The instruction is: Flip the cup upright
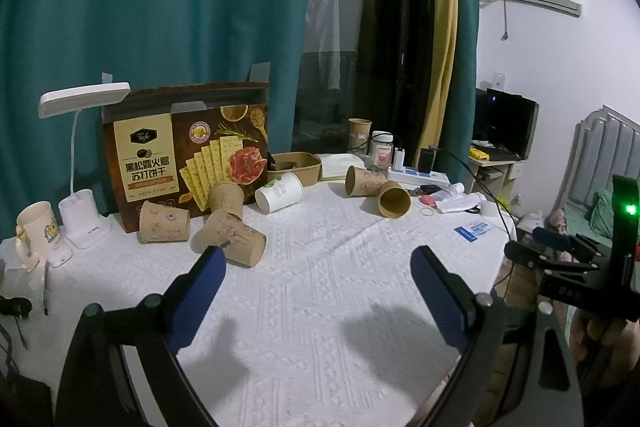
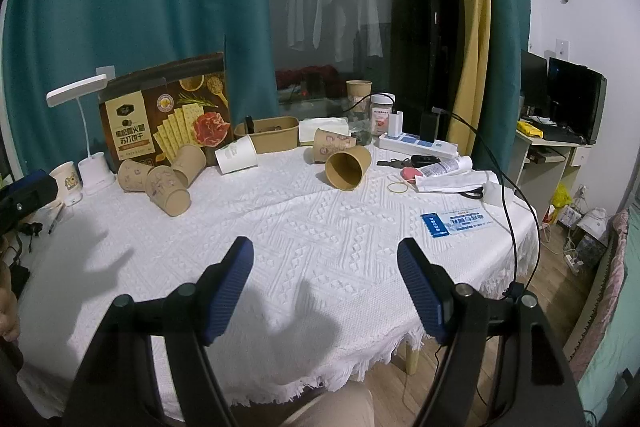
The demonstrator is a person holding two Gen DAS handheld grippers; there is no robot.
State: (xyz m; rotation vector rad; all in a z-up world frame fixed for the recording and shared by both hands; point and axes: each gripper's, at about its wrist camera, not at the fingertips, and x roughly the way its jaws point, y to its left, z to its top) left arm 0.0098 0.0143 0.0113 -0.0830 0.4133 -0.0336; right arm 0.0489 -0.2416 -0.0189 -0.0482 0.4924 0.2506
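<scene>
Several brown paper cups lie on their sides on the white tablecloth. Three lie in a cluster at the left, by the cracker box. A white cup lies in the middle. Two more brown cups lie at the back right, one with its mouth towards me. My left gripper is open and empty, its left fingertip just in front of the nearest brown cup. My right gripper is open and empty above the bare cloth, well short of the cups.
A cracker box, a white desk lamp and a mug stand at the left back. A paper bowl, power strip, keys, a tube, a rubber band and a blue card lie at the right. The table edge is close at the right.
</scene>
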